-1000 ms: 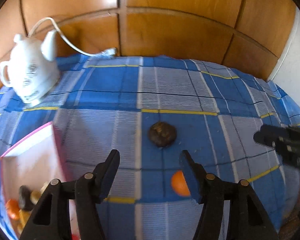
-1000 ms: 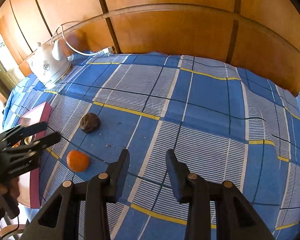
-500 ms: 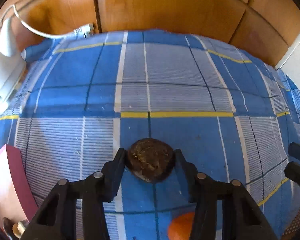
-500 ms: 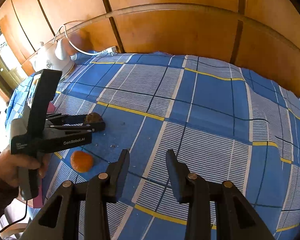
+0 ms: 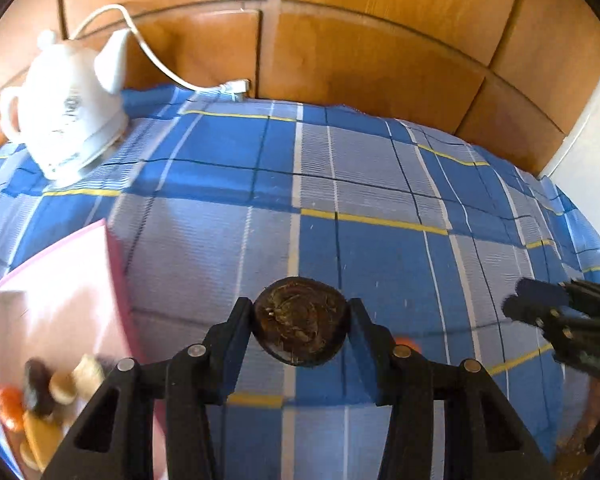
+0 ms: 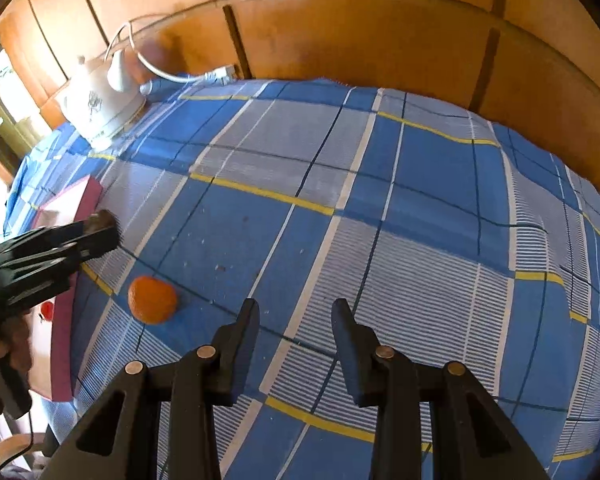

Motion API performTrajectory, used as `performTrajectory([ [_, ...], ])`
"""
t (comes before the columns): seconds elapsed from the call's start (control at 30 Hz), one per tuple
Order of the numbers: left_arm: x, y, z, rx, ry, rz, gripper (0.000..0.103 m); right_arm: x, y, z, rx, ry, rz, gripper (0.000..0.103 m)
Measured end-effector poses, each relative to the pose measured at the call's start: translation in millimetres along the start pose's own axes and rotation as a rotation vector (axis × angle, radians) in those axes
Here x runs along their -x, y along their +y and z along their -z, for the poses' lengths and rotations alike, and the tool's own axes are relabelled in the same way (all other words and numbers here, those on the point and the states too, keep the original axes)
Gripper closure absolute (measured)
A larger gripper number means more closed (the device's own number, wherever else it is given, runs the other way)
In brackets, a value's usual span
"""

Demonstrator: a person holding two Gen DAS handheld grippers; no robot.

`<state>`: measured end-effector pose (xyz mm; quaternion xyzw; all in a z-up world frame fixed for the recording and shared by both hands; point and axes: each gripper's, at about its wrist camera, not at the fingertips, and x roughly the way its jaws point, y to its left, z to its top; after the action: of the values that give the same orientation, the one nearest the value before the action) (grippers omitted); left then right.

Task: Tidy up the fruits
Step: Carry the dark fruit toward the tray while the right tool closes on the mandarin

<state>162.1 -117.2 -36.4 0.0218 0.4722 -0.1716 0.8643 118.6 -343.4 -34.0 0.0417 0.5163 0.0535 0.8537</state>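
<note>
A round, dark brown, rough-skinned fruit (image 5: 299,330) sits clamped above the checked cloth, an orange (image 6: 152,299) lies alone on the cloth toward its five o'clock, and the pink tray (image 5: 60,272) of mixed fruits stands at its nine o'clock.

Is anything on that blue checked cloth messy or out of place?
Yes. Small pale crumbs lie scattered on the cloth near the orange, which sits alone outside the pink box holding the other fruit.
</note>
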Motion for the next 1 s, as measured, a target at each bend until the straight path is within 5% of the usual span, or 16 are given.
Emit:
performTrajectory([
  [0.43, 47.1, -0.4, 61.7, -0.029, -0.041, 0.000, 0.055, -9.6, 52.0, 14.2, 0.133, 0.048, -0.223, 0.053],
  [0.7, 64.2, 4.5, 72.3, -0.003, -0.063, 0.024, 0.055, -32.7, 80.7, 5.4, 0.180, 0.084, -0.162, 0.052],
  [0.77, 67.7, 6.7, 74.7, 0.004, -0.067, 0.026, 0.055, -40.8, 85.7, -0.2, 0.175, 0.093, -0.184, 0.041],
  [1.0, 76.7, 15.7, 83.0, 0.033, -0.076, 0.031, 0.055, -64.7, 113.5, -9.1, 0.191, 0.138, -0.205, 0.040],
])
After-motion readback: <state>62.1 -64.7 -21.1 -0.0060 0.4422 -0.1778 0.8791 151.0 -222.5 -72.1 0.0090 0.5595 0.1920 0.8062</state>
